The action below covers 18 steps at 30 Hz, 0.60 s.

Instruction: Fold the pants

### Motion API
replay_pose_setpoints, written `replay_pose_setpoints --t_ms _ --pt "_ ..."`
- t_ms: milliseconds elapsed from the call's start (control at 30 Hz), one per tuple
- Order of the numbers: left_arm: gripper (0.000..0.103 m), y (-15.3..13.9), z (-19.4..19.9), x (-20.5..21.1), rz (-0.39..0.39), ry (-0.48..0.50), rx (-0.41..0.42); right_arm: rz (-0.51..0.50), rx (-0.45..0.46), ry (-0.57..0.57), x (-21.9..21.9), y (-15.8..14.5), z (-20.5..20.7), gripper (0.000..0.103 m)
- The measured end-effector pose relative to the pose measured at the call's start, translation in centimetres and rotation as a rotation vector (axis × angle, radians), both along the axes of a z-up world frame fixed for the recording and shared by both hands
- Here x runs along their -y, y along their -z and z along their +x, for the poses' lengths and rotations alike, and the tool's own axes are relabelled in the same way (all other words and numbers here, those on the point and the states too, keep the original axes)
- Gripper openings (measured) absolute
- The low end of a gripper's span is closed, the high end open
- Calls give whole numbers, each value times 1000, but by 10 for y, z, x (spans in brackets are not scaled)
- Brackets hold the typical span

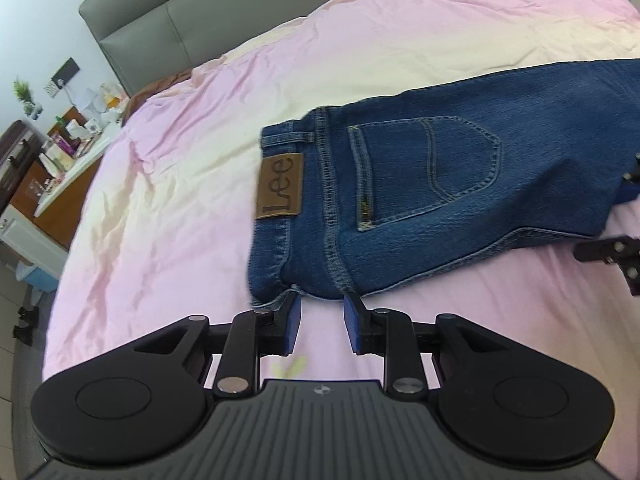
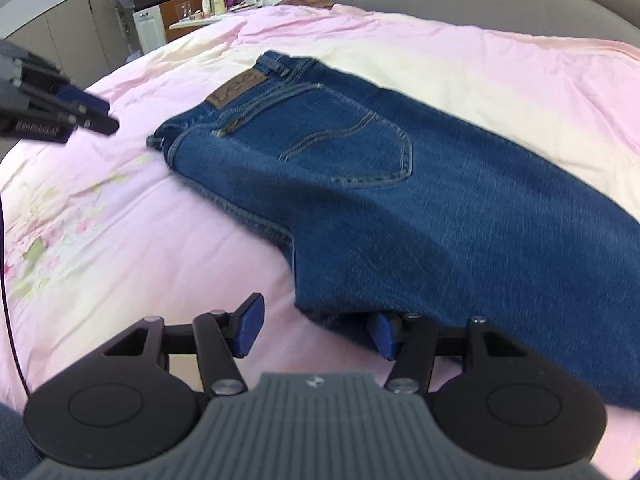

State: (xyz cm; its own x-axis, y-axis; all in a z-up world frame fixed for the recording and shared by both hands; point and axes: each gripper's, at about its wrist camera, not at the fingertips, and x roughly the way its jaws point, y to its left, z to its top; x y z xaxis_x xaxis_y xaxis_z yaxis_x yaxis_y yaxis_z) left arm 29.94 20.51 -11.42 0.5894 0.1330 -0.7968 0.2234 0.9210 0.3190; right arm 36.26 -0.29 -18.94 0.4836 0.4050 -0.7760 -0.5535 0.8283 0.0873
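Note:
Blue jeans (image 1: 420,184) lie folded lengthwise on the pink bed cover (image 1: 168,184), back pocket and brown Lee patch (image 1: 280,186) up, waist to the left. My left gripper (image 1: 322,322) is open and empty, its tips just short of the waist's near corner. In the right wrist view the jeans (image 2: 400,200) run from the waist at upper left to the legs at lower right. My right gripper (image 2: 316,330) is open at the near crotch edge, its right finger under the denim edge. The left gripper (image 2: 86,114) shows at far left.
A grey headboard (image 1: 160,24) stands at the back. A cluttered bedside table (image 1: 68,152) and a cabinet stand left of the bed. The right gripper's tip (image 1: 612,252) shows at the right edge of the left wrist view.

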Motion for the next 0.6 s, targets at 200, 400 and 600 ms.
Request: replay_pose_setpoints --t_ms 200,400,600 --pt "31 13 14 9 -74 -9 13 -27 -62 -30 -2 0 5 8" --pt "31 17 46 30 -153 -19 17 -83 -168 -82 12 31 -11 5" --pt "31 34 62 63 -76 74 5 -29 -195 -62 44 10 -20 6"
